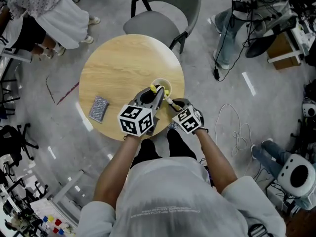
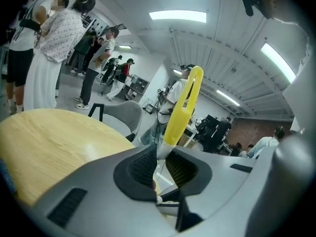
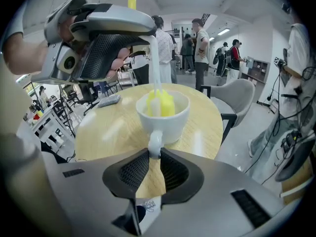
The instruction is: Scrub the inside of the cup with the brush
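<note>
Pale wooden round table [image 1: 118, 68]: it carries the work. A grey textured rectangular pad [image 1: 98, 108] lies at its left, well apart from the rest.
Left gripper [image 2: 160, 164]: the jaws pinch the white neck of the yellow-handled plastic brush [image 2: 182, 102], and the looped handle rises beyond them.
Brush head [image 3: 162, 104]: the yellow and white head sits down inside the cup.
White ceramic cup [image 3: 163, 122]: it stands upright on the table's near right part, close to the edge.
Right gripper [image 3: 154, 158]: the jaws clamp the cup's handle and steady it.
Scrubbing well: probably best to keep the handle grip firm so the cup neither spins nor creeps toward the near edge. Sweep the head round the wall and base with small wrist rolls, pressing lightly so the thin neck does not slip.
</note>
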Available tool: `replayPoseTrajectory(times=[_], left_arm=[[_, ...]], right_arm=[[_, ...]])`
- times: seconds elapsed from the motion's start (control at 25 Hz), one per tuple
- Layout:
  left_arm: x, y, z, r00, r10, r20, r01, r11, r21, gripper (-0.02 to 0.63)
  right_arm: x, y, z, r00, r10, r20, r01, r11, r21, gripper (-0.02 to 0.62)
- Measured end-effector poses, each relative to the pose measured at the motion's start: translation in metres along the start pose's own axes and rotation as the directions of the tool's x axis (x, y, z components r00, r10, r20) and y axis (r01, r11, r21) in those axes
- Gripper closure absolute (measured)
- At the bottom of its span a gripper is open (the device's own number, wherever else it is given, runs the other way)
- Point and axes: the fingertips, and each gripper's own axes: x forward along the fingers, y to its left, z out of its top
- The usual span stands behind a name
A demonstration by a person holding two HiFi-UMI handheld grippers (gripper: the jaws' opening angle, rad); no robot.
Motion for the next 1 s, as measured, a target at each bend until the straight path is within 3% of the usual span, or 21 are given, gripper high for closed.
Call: replayPoseTrajectory(times=[0.28, 0.52, 0.72, 0.92, 1.0], left_arm=[[-0.018, 0.015, 0.037, 0.993, 0.028, 0.116, -0.015, 0.993, -0.119, 0.546], [-0.042, 0.031, 0.071, 0.964, 0.092, 0.251, -0.030, 0.970, -0.241, 0.557], [-0.044, 0.031, 0.067, 0.964, 0.120, 0.237, -0.083, 0.983, -0.162, 0.557], [-0.037, 0.026, 0.056, 0.977, 0.137, 0.165, -0.149, 0.987, 0.064, 0.557], [-0.029, 0.027, 0.044, 0.981, 0.148, 0.128, -0.163, 0.980, 0.115, 0.557]], right_arm=[[0.001, -0.004, 0.000, 1.000, 0.001, -0.012, -0.001, 1.000, -0.001, 0.500], [0.000, 0.001, 0.000, 1.000, -0.001, -0.019, 0.001, 1.000, 0.002, 0.500], [0.000, 0.001, 0.000, 1.000, -0.003, -0.016, 0.003, 1.000, -0.006, 0.500], [-0.001, 0.003, 0.001, 1.000, 0.001, -0.008, -0.001, 1.000, 0.011, 0.499], [-0.002, 0.005, 0.000, 1.000, 0.002, -0.005, -0.002, 1.000, 0.025, 0.499]])
